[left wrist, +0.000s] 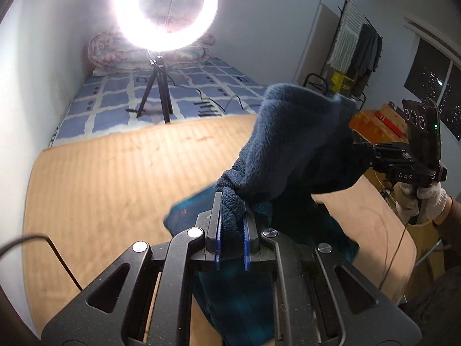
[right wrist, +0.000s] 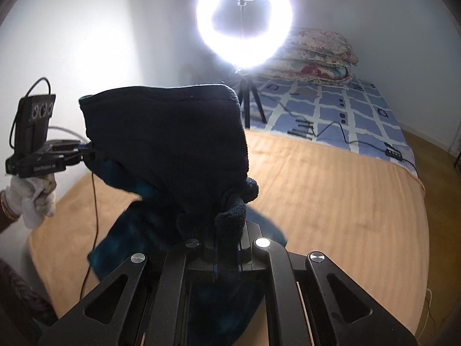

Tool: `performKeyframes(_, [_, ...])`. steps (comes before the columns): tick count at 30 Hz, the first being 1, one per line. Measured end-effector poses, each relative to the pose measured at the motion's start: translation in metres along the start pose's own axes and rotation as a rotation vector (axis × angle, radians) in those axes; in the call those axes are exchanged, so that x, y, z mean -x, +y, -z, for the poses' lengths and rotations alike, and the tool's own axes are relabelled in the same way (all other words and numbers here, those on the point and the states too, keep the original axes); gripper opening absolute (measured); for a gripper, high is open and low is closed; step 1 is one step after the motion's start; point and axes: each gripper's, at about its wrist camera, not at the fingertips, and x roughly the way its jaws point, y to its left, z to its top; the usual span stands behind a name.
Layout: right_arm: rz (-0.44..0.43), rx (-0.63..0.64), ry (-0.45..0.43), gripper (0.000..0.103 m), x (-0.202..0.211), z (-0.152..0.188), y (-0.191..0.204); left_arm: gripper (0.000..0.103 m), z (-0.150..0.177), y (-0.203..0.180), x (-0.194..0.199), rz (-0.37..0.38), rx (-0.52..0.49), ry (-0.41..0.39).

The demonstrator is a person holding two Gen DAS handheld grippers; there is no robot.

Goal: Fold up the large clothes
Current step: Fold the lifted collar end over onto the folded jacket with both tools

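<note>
Left gripper [left wrist: 232, 219] clamped on a bunched edge of the dark blue fleece garment [left wrist: 294, 150], the plush cloth squeezed between the two black fingers with blue pads [left wrist: 218, 230]. Right gripper [right wrist: 227, 230] closed on another bunched part of the same garment, jaws nearly together with the thick fabric between them. Garment lifted off the bed and stretched between both grippers, hanging in the air above the tan striped blanket [left wrist: 115, 173], a lower teal part [right wrist: 126, 230] drooping toward the blanket and blurred. In the left wrist view, the right gripper seen at the right side, held by a hand in a white knit glove [left wrist: 423, 199]; in the right wrist view, the left gripper at the left side, held by the other white-gloved hand [right wrist: 31, 199]. Behind the blanket, a blue and white checked bed cover [left wrist: 161, 92], with a bright ring light on a black tripod [left wrist: 157, 95] standing on it. At the head of the bed, folded floral quilts [right wrist: 317, 57] against the wall. Far right in the left wrist view, a black drying rack with hanging clothes [left wrist: 357, 43] and a dark window [left wrist: 435, 86].
</note>
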Motion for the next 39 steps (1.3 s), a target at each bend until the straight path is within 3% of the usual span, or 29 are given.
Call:
performKeyframes(12, [0.016,0.003,0.079,0.007,0.009,0.08,0.022,0.009,0.083,-0.035,0.007,-0.024,-0.095,0.116])
performKeyframes(21, [0.015,0.002,0.11,0.008,0.01,0.095,0.024,0.01,0.111,-0.043,0.008,-0.044,-0.097,0.167])
performKeyframes(24, [0.008,0.001,0.12,0.009,0.014,0.096,0.026,0.021,0.115,-0.039,0.012,-0.051,-0.098,0.186])
performKeyframes(26, [0.008,0.005,0.129,0.011,0.019,0.099,0.028,0.036,0.118,-0.035,0.018,-0.059,-0.102,0.186])
performKeyframes(28, [0.019,0.006,0.143,0.013,0.025,0.103,0.028,0.037,0.12,-0.03,0.026,-0.065,-0.094,0.189])
performKeyframes(30, [0.025,-0.004,0.145,0.013,0.034,0.106,0.023,0.039,0.121,-0.021,0.034,-0.059,-0.06,0.183])
performKeyframes(32, [0.019,-0.056,0.135,0.014,0.043,0.109,0.014,0.055,0.12,-0.011,0.042,-0.044,-0.012,0.172])
performKeyframes(33, [0.007,-0.108,0.126,0.018,0.048,0.11,0.007,0.06,0.118,-0.003,0.047,-0.027,0.042,0.157])
performKeyframes(34, [-0.016,-0.157,0.116,0.03,0.051,0.111,0.0,0.065,0.117,0.002,0.05,-0.017,0.075,0.151])
performKeyframes(36, [-0.1,-0.288,0.078,0.048,0.056,0.112,-0.016,0.065,0.113,0.016,0.051,0.03,0.19,0.132])
performKeyframes(37, [-0.133,-0.338,0.065,0.053,0.056,0.112,-0.022,0.066,0.111,0.022,0.05,0.057,0.242,0.131])
performKeyframes(39, [-0.221,-0.453,0.06,0.055,0.049,0.112,-0.033,0.066,0.109,0.033,0.039,0.128,0.367,0.155])
